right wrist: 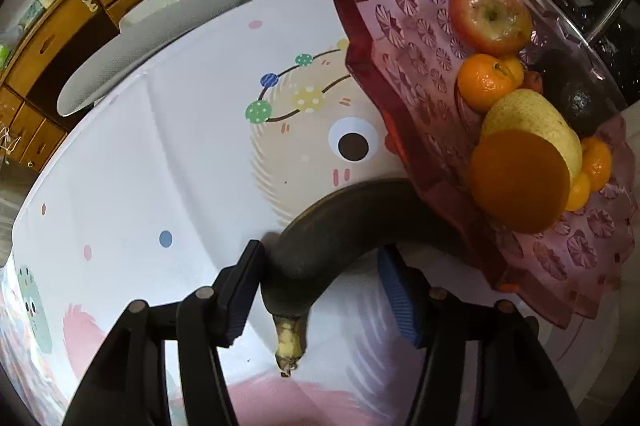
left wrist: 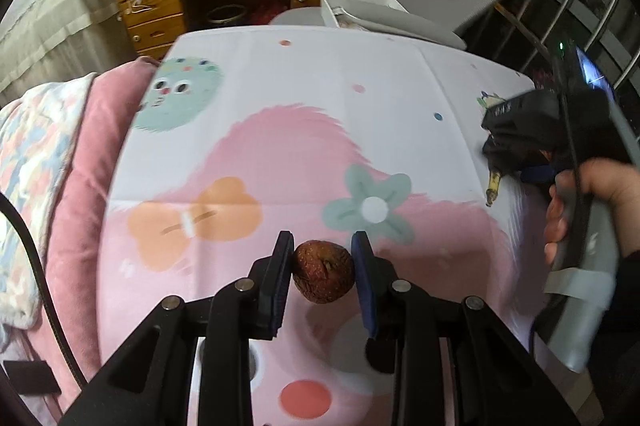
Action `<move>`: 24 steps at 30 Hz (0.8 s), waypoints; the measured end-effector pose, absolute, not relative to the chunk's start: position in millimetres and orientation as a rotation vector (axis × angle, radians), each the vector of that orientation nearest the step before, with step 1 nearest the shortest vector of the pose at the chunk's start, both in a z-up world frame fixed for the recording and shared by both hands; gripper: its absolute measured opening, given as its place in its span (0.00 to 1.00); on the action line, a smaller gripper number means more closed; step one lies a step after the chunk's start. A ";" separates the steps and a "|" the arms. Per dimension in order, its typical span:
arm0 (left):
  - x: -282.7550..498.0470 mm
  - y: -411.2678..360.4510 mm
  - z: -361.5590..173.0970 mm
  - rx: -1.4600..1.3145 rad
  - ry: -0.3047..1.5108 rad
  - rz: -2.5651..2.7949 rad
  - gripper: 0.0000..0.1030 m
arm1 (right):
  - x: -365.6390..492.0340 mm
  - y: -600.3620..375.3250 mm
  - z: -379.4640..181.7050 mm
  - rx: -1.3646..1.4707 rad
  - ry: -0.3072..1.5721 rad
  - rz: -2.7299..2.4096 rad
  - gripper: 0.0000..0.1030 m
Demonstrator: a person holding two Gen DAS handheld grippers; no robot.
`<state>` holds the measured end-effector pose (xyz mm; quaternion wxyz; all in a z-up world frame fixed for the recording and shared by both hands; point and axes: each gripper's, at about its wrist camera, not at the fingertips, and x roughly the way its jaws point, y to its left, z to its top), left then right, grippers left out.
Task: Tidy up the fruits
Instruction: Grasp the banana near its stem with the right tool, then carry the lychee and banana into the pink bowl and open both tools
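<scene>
A small, wrinkled brown fruit (left wrist: 323, 272) sits clamped between the pads of the left gripper (left wrist: 322, 268), held above the cartoon-printed tablecloth (left wrist: 304, 130). The right gripper (right wrist: 320, 290) straddles a blackened banana (right wrist: 344, 230): its left pad touches the skin, while the right pad stands just clear. The banana's far end runs under the rim of the pink cut-glass fruit tray (right wrist: 404, 66), which holds an apple (right wrist: 490, 16), tangerines (right wrist: 486, 82), a pear (right wrist: 532, 122) and an orange (right wrist: 518, 180). A hand (left wrist: 588, 202) grips the right gripper's handle.
</scene>
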<state>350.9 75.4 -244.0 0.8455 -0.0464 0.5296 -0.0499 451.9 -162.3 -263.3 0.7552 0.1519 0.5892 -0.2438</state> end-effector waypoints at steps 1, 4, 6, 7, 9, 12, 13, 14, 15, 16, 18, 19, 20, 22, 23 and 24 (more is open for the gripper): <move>347.2 79.5 -240.9 -0.098 1.115 -0.098 0.27 | 450.2 -161.4 -263.1 0.325 1.275 -0.529 0.52; 341.7 91.7 -230.9 -0.093 1.107 -0.086 0.27 | 441.6 -159.6 -261.3 0.314 1.254 -0.499 0.43; 337.9 93.2 -225.1 -0.089 1.099 -0.083 0.27 | 436.6 -159.1 -260.0 0.317 1.245 -0.467 0.39; 335.6 95.6 -220.9 -0.089 1.092 -0.083 0.27 | 433.4 -159.1 -259.2 0.318 1.244 -0.454 0.37; 330.4 99.2 -213.5 -0.091 1.081 -0.086 0.27 | 422.8 -157.4 -256.2 0.310 1.242 -0.425 0.35; 321.4 102.1 -202.5 -0.091 1.060 -0.099 0.27 | 401.6 -150.2 -248.5 0.289 1.226 -0.380 0.32; 319.5 103.3 -199.7 -0.088 1.053 -0.105 0.27 | 394.0 -147.1 -245.7 0.279 1.218 -0.359 0.31; 317.0 104.1 -196.5 -0.086 1.047 -0.111 0.27 | 386.2 -144.3 -242.6 0.271 1.207 -0.329 0.31; 314.3 103.9 -193.1 -0.083 1.041 -0.118 0.27 | 379.2 -141.9 -240.0 0.263 1.198 -0.300 0.31; 311.4 104.1 -189.9 -0.080 1.035 -0.126 0.27 | 373.9 -141.4 -238.7 0.254 1.191 -0.280 0.30; 306.1 103.7 -183.5 -0.074 1.022 -0.145 0.27 | 355.2 -133.6 -230.9 0.226 1.166 -0.238 0.30; 302.7 103.3 -179.8 -0.068 1.016 -0.160 0.27 | 345.2 -129.7 -226.0 0.220 1.147 -0.217 0.29; 299.6 102.9 -177.2 -0.063 1.011 -0.168 0.27 | 338.8 -128.2 -222.8 0.217 1.133 -0.202 0.29; 294.0 101.8 -171.6 -0.050 1.000 -0.193 0.27 | 322.6 -124.5 -216.1 0.213 1.107 -0.166 0.29; 290.5 101.4 -167.9 -0.043 0.990 -0.207 0.27 | 317.0 -123.6 -213.5 0.219 1.100 -0.147 0.29; 288.0 100.9 -165.3 -0.039 0.985 -0.216 0.27 | 311.0 -122.4 -211.7 0.228 1.095 -0.132 0.28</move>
